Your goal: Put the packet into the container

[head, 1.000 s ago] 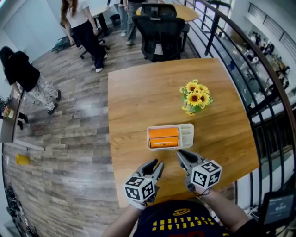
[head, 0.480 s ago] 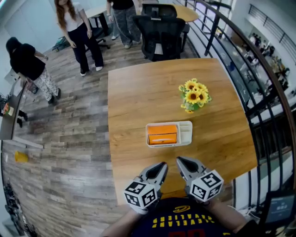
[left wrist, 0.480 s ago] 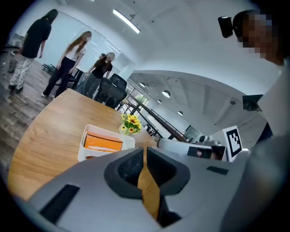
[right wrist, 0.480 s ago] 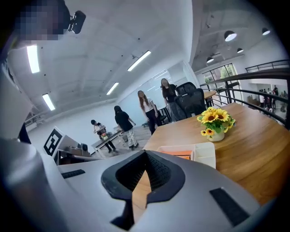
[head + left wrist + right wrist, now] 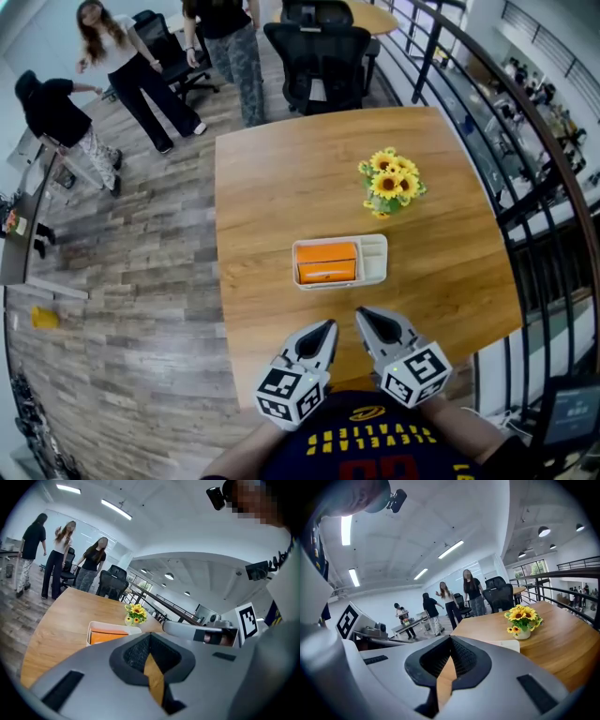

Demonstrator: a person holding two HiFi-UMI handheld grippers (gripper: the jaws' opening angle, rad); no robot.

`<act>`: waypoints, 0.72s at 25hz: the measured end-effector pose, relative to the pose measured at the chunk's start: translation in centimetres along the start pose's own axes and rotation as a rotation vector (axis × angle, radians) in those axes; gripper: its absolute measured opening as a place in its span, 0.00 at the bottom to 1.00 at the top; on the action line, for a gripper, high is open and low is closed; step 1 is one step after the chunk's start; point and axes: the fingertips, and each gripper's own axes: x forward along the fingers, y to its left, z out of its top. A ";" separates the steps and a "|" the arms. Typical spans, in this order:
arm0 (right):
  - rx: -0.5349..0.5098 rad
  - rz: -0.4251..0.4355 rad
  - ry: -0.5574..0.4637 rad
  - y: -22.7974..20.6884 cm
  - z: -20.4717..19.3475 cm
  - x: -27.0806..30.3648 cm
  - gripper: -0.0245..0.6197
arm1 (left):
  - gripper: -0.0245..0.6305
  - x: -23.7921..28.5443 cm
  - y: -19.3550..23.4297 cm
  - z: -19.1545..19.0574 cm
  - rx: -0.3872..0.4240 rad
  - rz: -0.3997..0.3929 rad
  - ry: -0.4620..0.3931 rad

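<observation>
An orange packet [image 5: 326, 262] lies in the left compartment of the white container [image 5: 375, 260] at the middle of the wooden table [image 5: 281, 187]. Both grippers hover near the table's front edge, short of the container and apart from it. My left gripper [image 5: 328, 326] is shut with nothing in it. Beside it, my right gripper [image 5: 360, 314] is also shut and empty. In the left gripper view the container [image 5: 101, 626] with the packet [image 5: 108, 637] lies ahead beyond the closed jaws. The right gripper view shows only a white corner of the container [image 5: 506, 645].
A small pot of sunflowers [image 5: 387, 183] stands on the table behind the container, to the right. A black office chair [image 5: 323, 56] is at the far edge, and a black railing [image 5: 525, 187] runs along the right. People [image 5: 122, 70] stand on the wooden floor at the far left.
Both grippers have drawn back from the container towards the near edge and their jaws have closed. The people in the background have walked about.
</observation>
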 end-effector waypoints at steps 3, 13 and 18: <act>-0.007 0.006 -0.023 0.1 0.6 -0.1 0.05 | 0.04 0.0 0.0 0.2 0.003 -0.002 -0.001; -0.033 0.005 -0.020 0.2 0.8 0.2 0.05 | 0.04 0.3 0.2 0.4 0.018 -0.007 0.001; -0.042 0.001 -0.023 -0.2 0.5 0.6 0.05 | 0.04 0.7 0.7 -0.1 0.023 -0.003 0.011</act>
